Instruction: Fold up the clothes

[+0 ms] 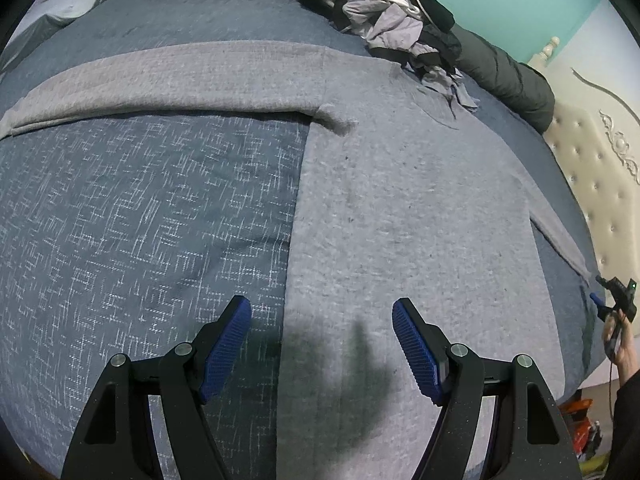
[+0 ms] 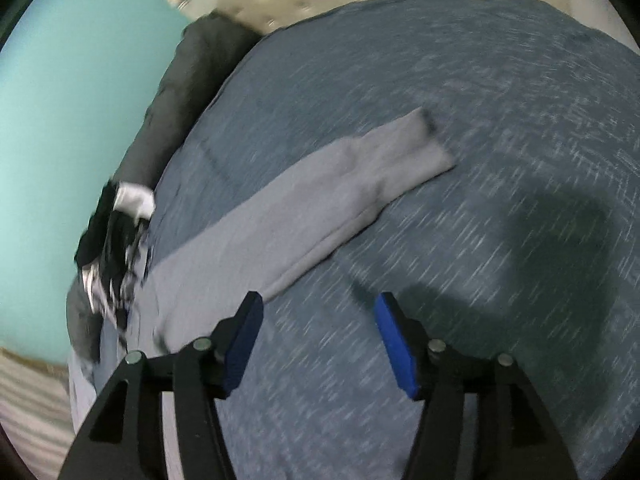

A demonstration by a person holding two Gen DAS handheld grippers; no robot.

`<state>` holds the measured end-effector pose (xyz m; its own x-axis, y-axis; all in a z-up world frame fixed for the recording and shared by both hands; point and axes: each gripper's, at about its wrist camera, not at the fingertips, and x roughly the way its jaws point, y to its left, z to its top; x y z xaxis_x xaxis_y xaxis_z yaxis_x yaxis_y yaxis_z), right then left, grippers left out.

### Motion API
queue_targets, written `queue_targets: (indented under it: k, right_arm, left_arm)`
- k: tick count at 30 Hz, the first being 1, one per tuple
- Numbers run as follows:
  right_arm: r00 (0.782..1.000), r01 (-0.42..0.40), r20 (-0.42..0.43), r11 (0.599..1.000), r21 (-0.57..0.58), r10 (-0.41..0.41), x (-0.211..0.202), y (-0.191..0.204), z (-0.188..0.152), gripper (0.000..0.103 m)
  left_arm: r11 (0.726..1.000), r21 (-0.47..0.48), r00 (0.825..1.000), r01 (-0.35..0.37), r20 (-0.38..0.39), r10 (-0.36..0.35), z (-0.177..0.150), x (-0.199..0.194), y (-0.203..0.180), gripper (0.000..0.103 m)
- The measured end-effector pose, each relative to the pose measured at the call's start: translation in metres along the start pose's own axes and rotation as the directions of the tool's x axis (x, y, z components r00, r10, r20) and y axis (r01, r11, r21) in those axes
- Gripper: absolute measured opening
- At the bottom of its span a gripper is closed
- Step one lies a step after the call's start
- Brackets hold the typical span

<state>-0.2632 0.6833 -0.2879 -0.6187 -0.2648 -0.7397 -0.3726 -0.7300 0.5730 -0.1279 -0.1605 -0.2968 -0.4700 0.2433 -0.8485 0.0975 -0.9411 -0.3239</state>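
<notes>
One grey knit sweater [image 1: 400, 200] lies flat on the blue crosshatch-woven bedspread [image 1: 140, 220], body running lengthwise away from the left gripper [image 1: 322, 344], one long sleeve [image 1: 160, 80] stretched crosswise. Both the left gripper and the right gripper [image 2: 319, 340] hover released, ribbed blue pads apart, grasping nothing. Beyond the sweater's far end sits one crumpled clothes pile [image 1: 392, 12] against a dark quilted duvet [image 1: 508, 76].

No readable text, label, brand, number or sign appears in either wrist view. The grey sweater [image 1: 400, 200], the blue patterned bedspread [image 1: 140, 220] and the tufted headboard [image 1: 592, 168] carry no lettering, and the right wrist picture is too blurred to show any print.
</notes>
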Motion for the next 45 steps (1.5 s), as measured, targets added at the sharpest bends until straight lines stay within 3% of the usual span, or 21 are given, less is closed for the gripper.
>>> queue_targets:
  k: [3,16,26,27,31,38,45]
  right_arm:
    - [0.999,0.005,0.048,0.999,0.043,-0.007,0.001,-0.011,0.012,0.061]
    - [0.996,0.035,0.083,0.993,0.114,-0.045,0.033,-0.025,0.041,0.061]
    - [0.991,0.061,0.117,0.996,0.060,-0.068,0.046,-0.018,0.049,0.060]
    - [0.990,0.062,0.121,0.997,0.048,-0.067,0.046,-0.017,0.048,0.055]
    - [0.992,0.040,0.121,0.999,0.002,-0.040,0.046,-0.015,0.049,0.015]
    - [0.980,-0.002,0.196,0.992,-0.125,0.027,0.013,0.017,0.048,0.008]
    - [0.966,-0.106,0.185,0.933,-0.344,0.178,-0.031,0.114,0.040,0.007]
  left_arm:
    - [1.000,-0.003,1.000,-0.004,0.001,0.004,0.003,0.004,-0.001,0.077]
    - [1.000,-0.008,0.999,-0.025,-0.023,0.025,0.005,0.025,-0.001,0.077]
    - [1.000,0.005,0.999,-0.021,-0.024,0.021,0.007,0.033,-0.007,0.077]
    - [1.000,0.007,1.000,-0.019,-0.023,0.019,0.008,0.033,-0.008,0.077]
    - [1.000,0.017,1.000,-0.013,-0.016,0.013,0.009,0.032,-0.012,0.077]
    - [1.000,0.028,1.000,0.003,0.008,-0.003,0.012,0.020,-0.018,0.077]
    - [0.999,0.036,0.998,0.039,0.040,-0.040,0.010,-0.001,-0.025,0.077]
